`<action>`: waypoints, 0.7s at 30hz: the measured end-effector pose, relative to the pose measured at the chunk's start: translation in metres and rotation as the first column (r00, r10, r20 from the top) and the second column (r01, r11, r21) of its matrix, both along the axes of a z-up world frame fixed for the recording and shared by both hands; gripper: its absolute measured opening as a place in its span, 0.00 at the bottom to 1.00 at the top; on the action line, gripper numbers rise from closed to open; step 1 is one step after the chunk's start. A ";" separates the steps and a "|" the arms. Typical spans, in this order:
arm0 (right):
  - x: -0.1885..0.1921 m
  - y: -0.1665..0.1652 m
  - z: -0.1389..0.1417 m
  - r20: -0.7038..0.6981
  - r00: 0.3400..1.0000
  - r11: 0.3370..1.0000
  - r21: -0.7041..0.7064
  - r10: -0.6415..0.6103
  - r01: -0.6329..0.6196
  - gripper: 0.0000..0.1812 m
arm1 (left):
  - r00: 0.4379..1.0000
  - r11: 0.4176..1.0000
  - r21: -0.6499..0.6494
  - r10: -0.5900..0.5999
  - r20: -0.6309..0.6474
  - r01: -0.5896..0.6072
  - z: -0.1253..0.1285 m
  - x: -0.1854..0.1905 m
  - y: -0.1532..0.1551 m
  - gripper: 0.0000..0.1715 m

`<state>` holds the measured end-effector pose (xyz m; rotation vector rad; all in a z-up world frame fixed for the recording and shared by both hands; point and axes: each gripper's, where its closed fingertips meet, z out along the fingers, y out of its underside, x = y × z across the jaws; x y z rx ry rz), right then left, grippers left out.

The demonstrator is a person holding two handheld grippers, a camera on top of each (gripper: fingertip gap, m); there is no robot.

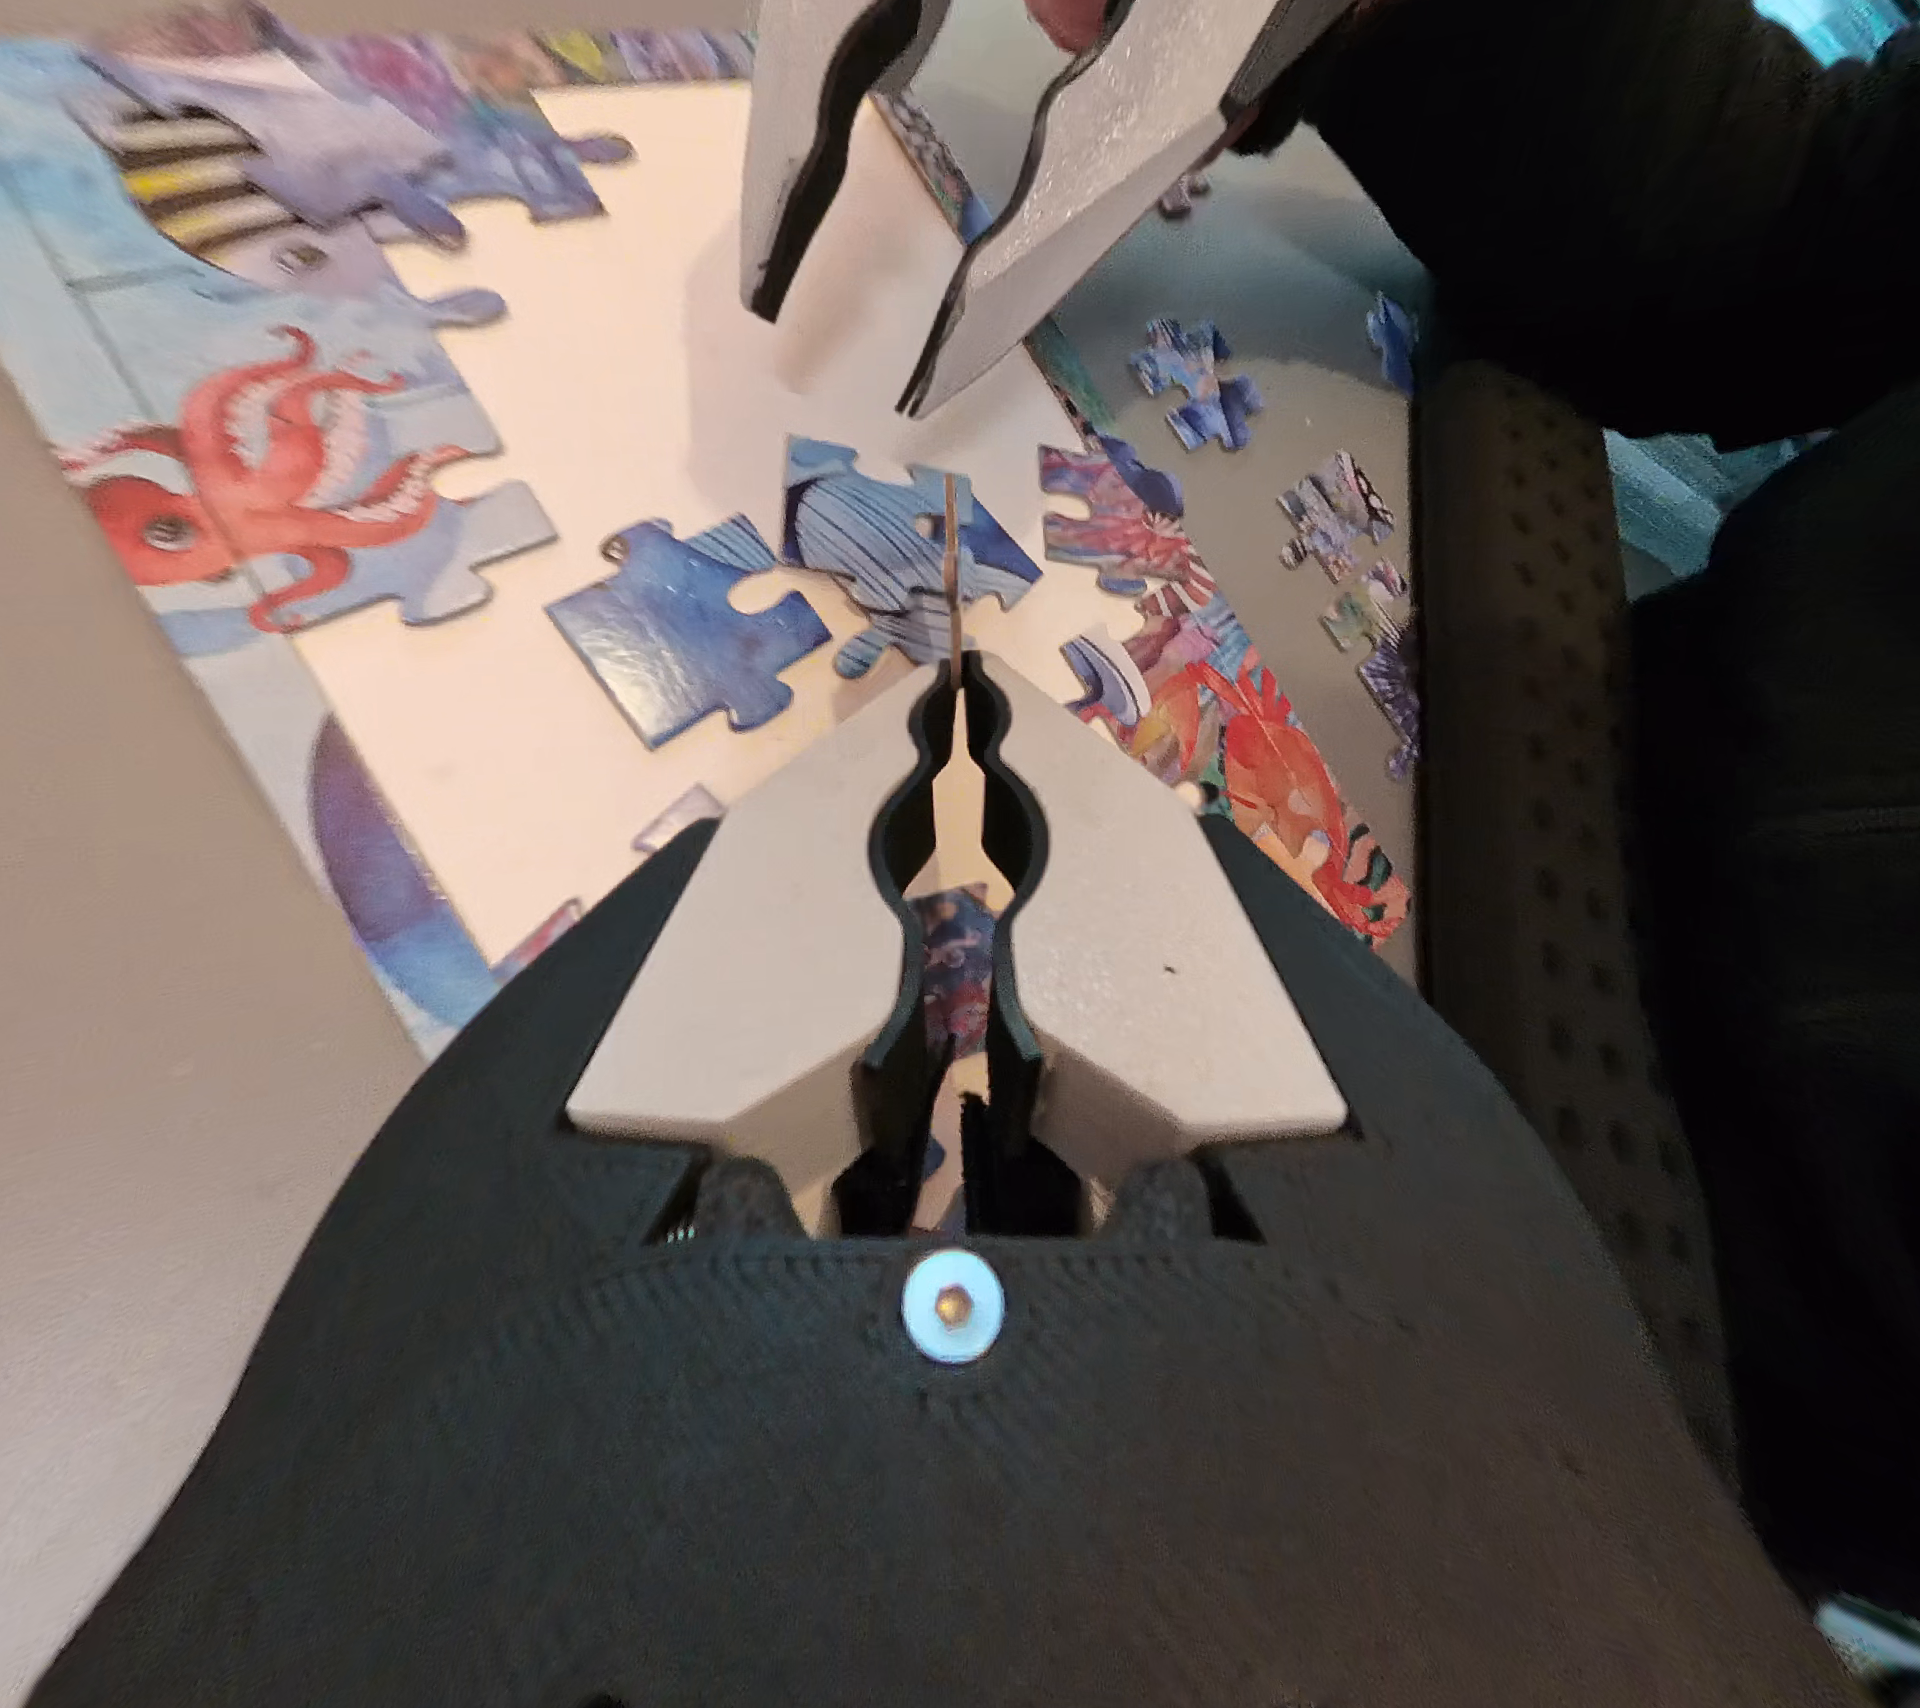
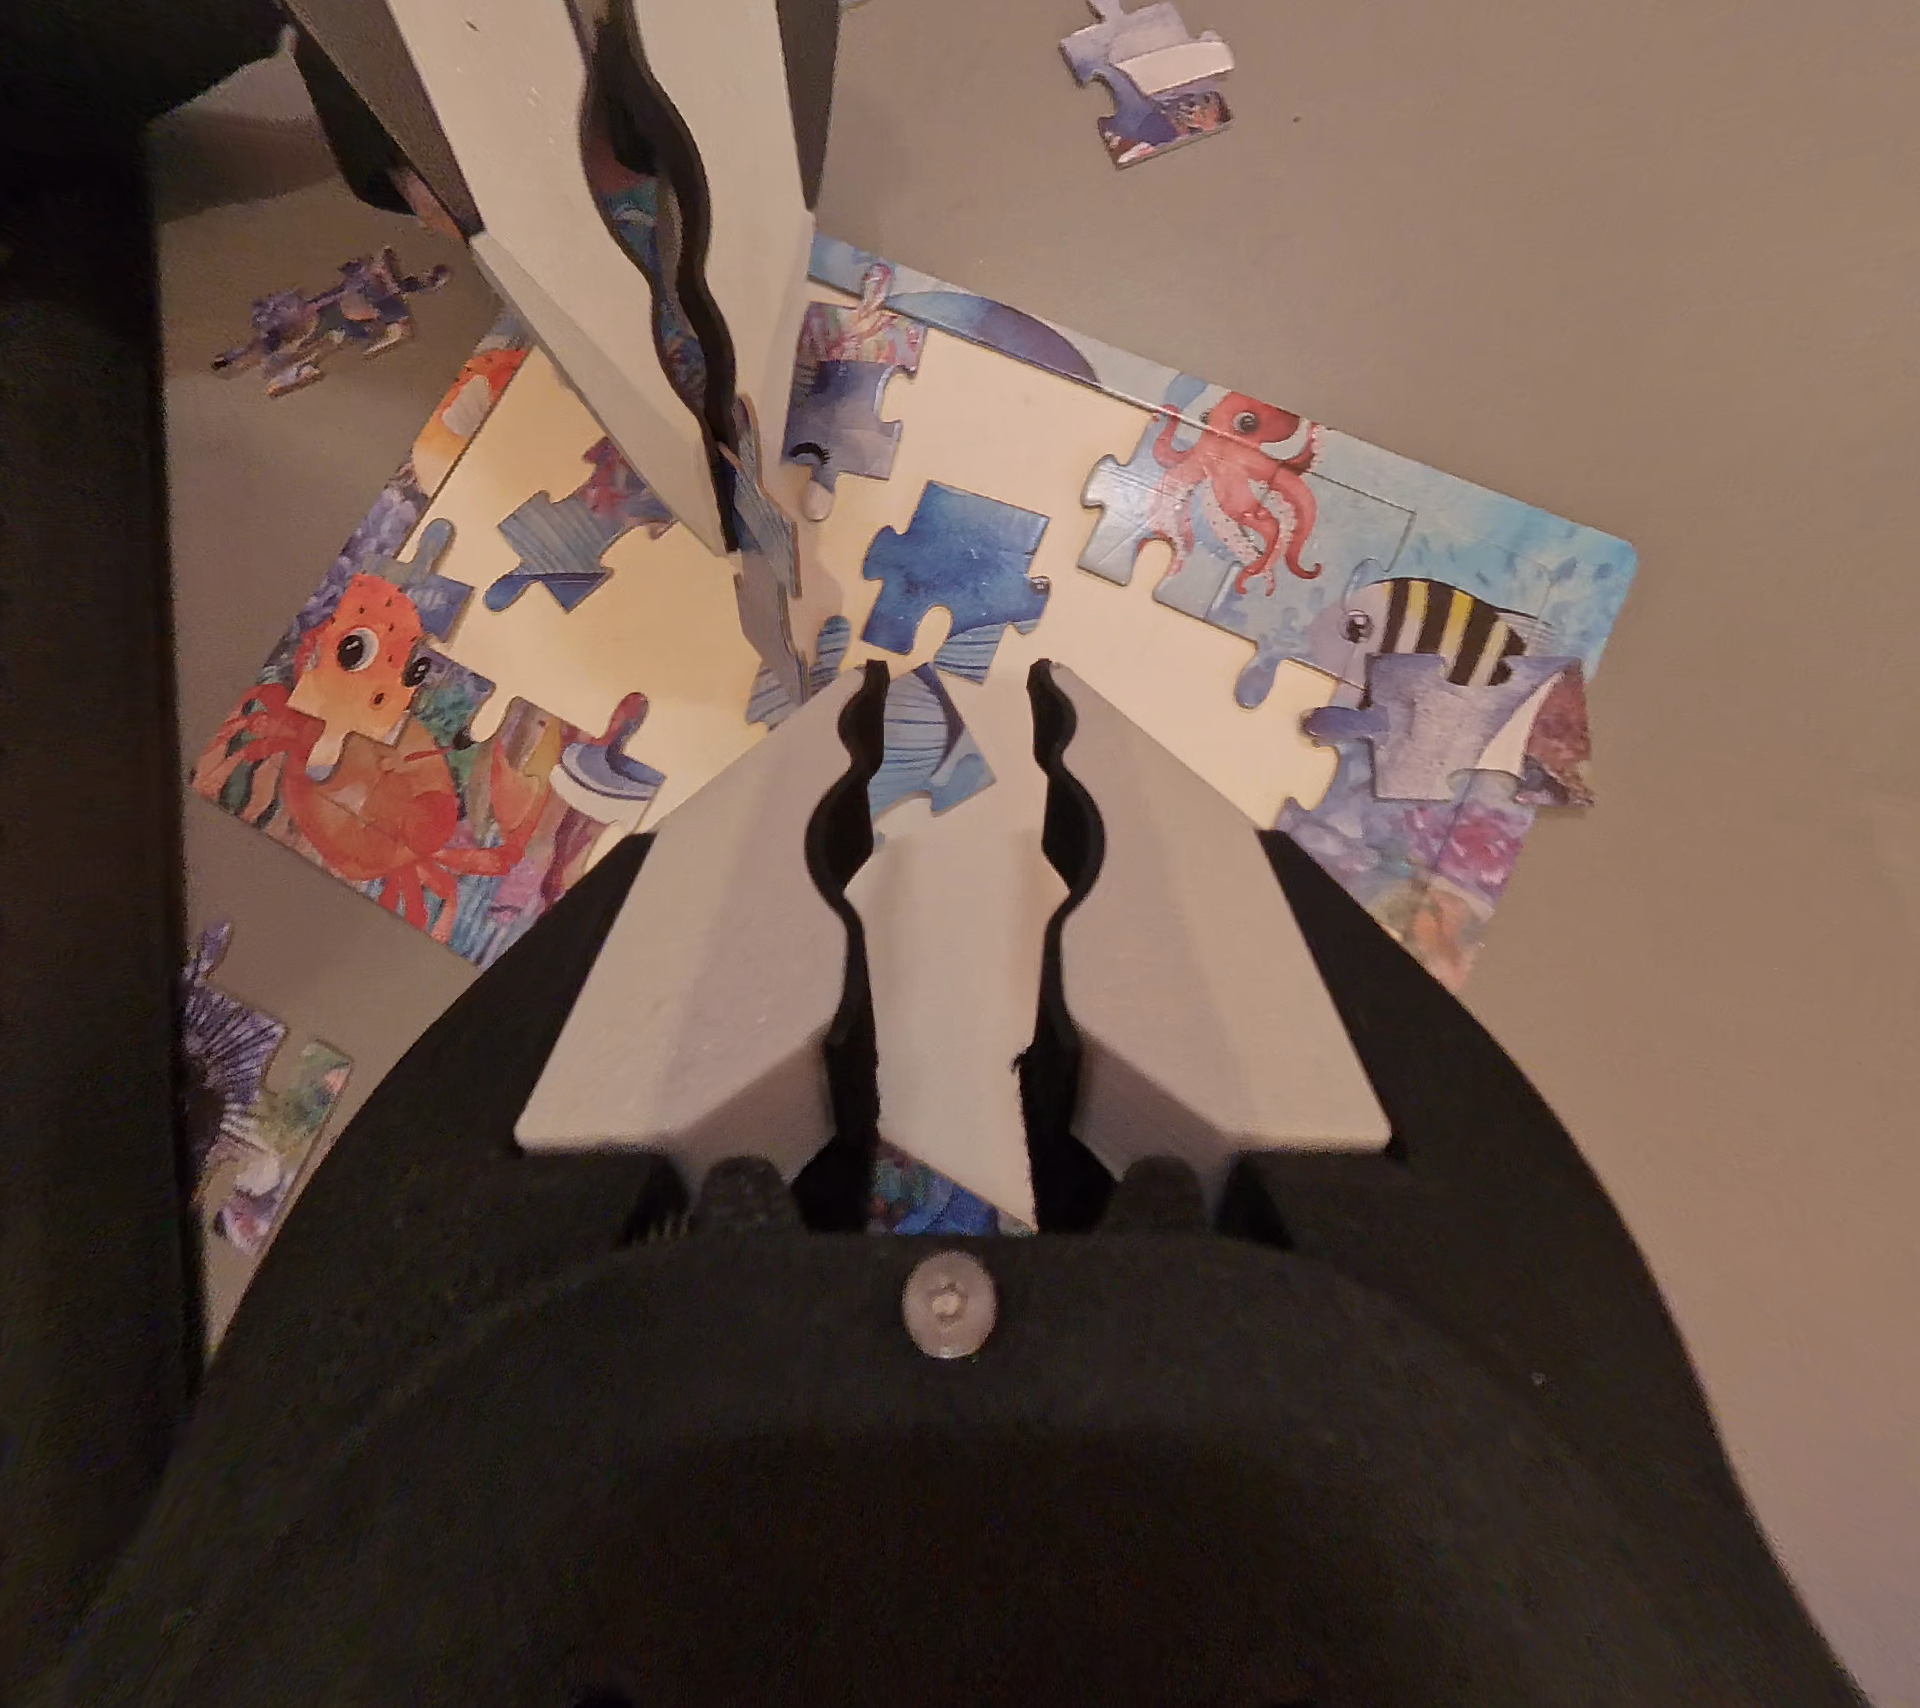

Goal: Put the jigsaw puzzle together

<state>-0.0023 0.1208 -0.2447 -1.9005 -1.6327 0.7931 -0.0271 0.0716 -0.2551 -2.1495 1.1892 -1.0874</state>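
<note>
The puzzle tray [image 2: 1039,432] lies on a grey table, its cream floor partly bare [image 1: 582,370]. Fitted sections show an octopus [image 2: 1236,474], a striped fish [image 2: 1444,630] and a crab [image 2: 353,785]. My left gripper [image 1: 951,666] is shut on a blue puzzle piece [image 1: 951,567], seen edge-on. In the right wrist view this piece [image 2: 769,609] stands upright at the left gripper's tips [image 2: 732,536], just over the tray. My right gripper [image 2: 954,671] is open and empty, above a striped blue piece [image 2: 925,754]. A dark blue piece [image 2: 956,567] lies loose beside it.
Another loose piece [image 2: 566,546] lies in the tray at the left. Loose pieces lie on the table outside the tray [image 2: 1148,74], [image 2: 332,308], [image 2: 249,1087], [image 1: 1195,380]. A person's black sleeve [image 1: 1662,100] and a dark fabric surface [image 1: 1507,723] border the right side. One gripper's finger ends stand about 6 cm off the other's. It is some 8 cm from my right tips to the octopus [image 2: 1236,474]. The left camera catches it too, in the left wrist view [image 1: 252,479].
</note>
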 end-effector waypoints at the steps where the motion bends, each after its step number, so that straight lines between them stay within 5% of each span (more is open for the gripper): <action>1: -0.001 -0.005 -0.001 0.002 1.000 1.000 -0.018 0.023 -0.023 0.14 | 1.000 1.000 -0.011 -0.010 -0.019 0.010 -0.005 0.001 -0.002 0.00; 8: -0.007 -0.026 -0.014 0.042 0.993 0.992 -0.065 0.107 -0.104 0.13 | 0.999 0.999 -0.054 -0.009 -0.046 0.007 -0.013 0.001 -0.002 0.00; 15: -0.011 -0.034 -0.025 0.072 0.988 0.988 -0.083 0.134 -0.128 0.00 | 0.997 1.000 -0.017 0.009 -0.071 -0.011 -0.016 -0.001 0.004 0.02; 21: -0.010 -0.027 -0.019 0.047 0.994 0.991 -0.100 0.098 -0.093 0.03 | 0.998 0.999 -0.023 -0.026 -0.060 0.024 -0.012 -0.003 -0.001 0.00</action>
